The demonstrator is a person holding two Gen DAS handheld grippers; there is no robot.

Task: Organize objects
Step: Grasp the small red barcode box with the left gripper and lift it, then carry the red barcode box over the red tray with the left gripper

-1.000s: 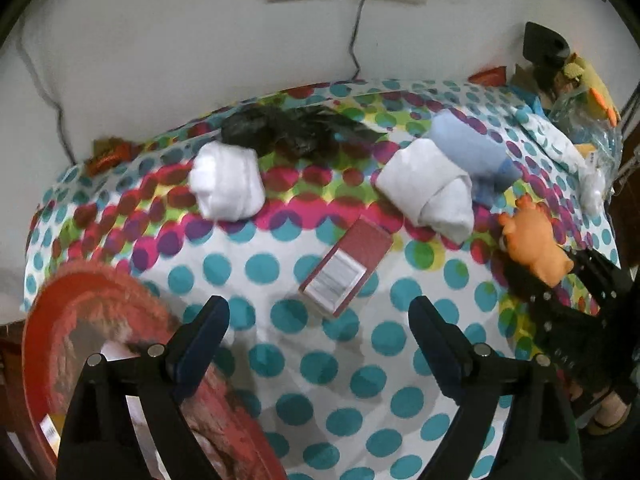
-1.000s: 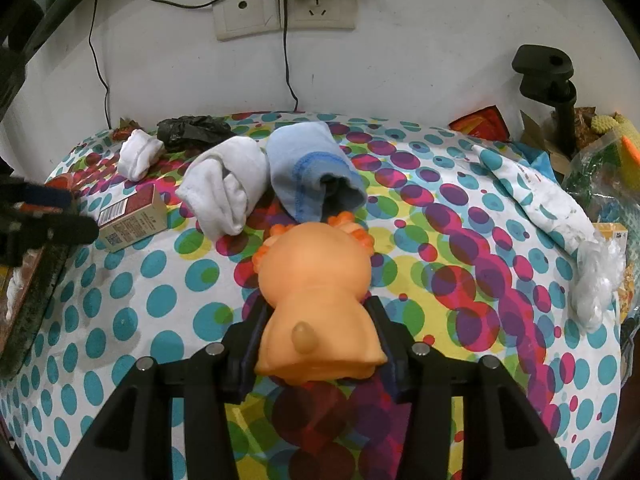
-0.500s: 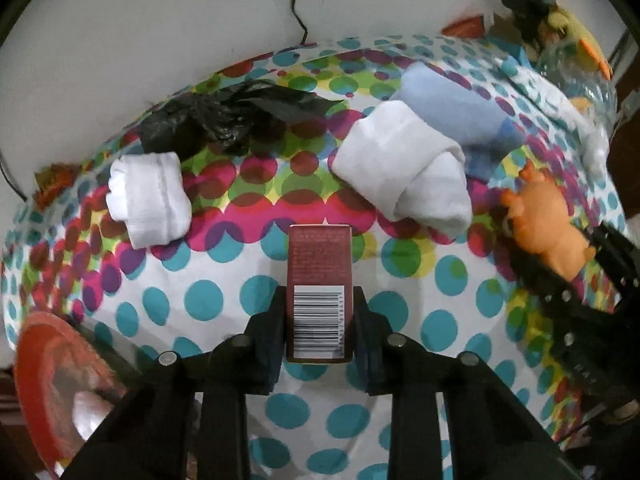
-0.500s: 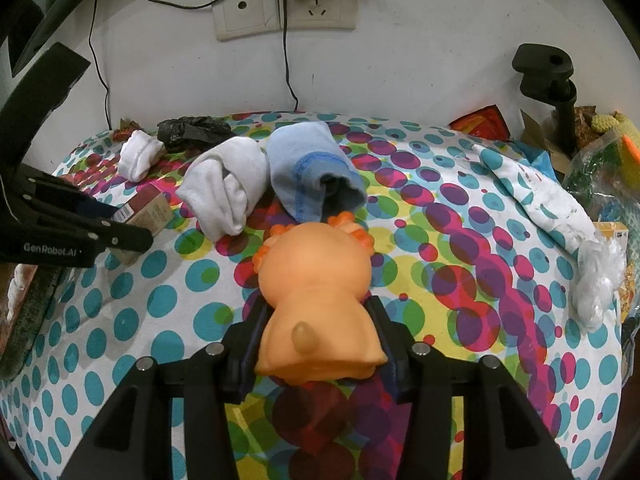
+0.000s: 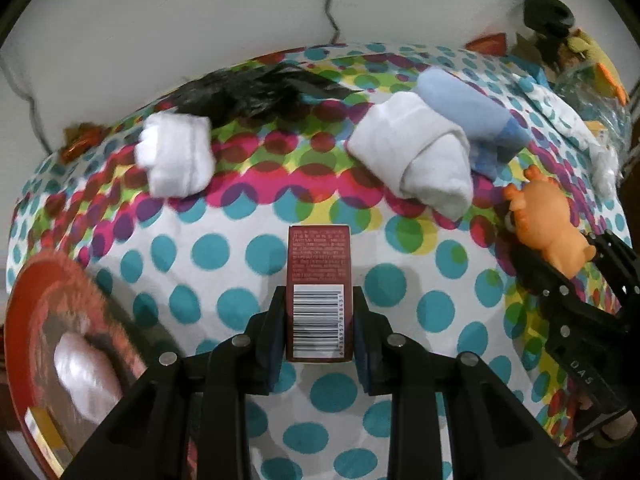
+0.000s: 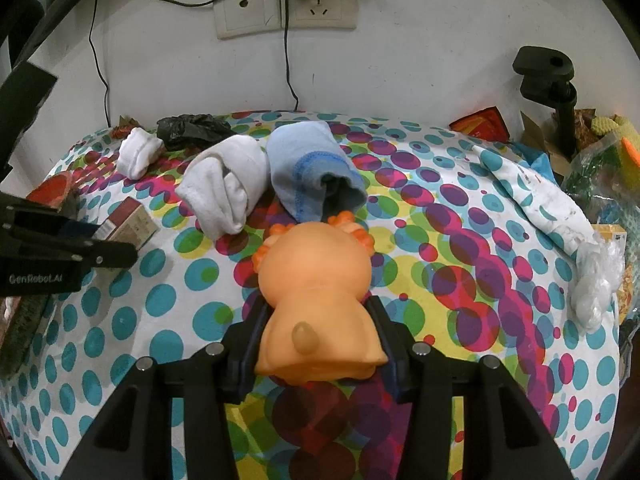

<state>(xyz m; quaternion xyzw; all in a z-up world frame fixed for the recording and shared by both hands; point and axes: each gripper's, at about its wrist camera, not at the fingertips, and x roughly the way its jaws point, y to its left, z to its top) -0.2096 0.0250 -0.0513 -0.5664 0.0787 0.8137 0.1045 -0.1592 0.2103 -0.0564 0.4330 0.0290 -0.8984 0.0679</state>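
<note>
Left wrist view: left tongs (image 5: 319, 322) are clamping the maroon box (image 5: 319, 288), low over the dotted bench (image 5: 400, 288). Right tongs (image 6: 318, 336) are gripping the orange toy (image 6: 316, 300). Pick step done, I'd say; next is lifting each clear toward wherever it belongs.

Dark red box (image 5: 319, 276), small, barcode label on near end, lying lengthwise on dotted cloth, near end clamped betw. 2 black pads. Orange rubber animal toy (image 6: 316, 300), tail side toward cam., head w/ frilly ears pointing away, pinched at body. White rolled sock, large (image 6: 224, 192), touching light blue rolled sock (image 6: 312, 172) on its right, both mid-cloth. White rolled sock, small (image 5: 176, 156), far left, just beside crumpled black plastic bag (image 5: 256, 92) near wall.
</note>
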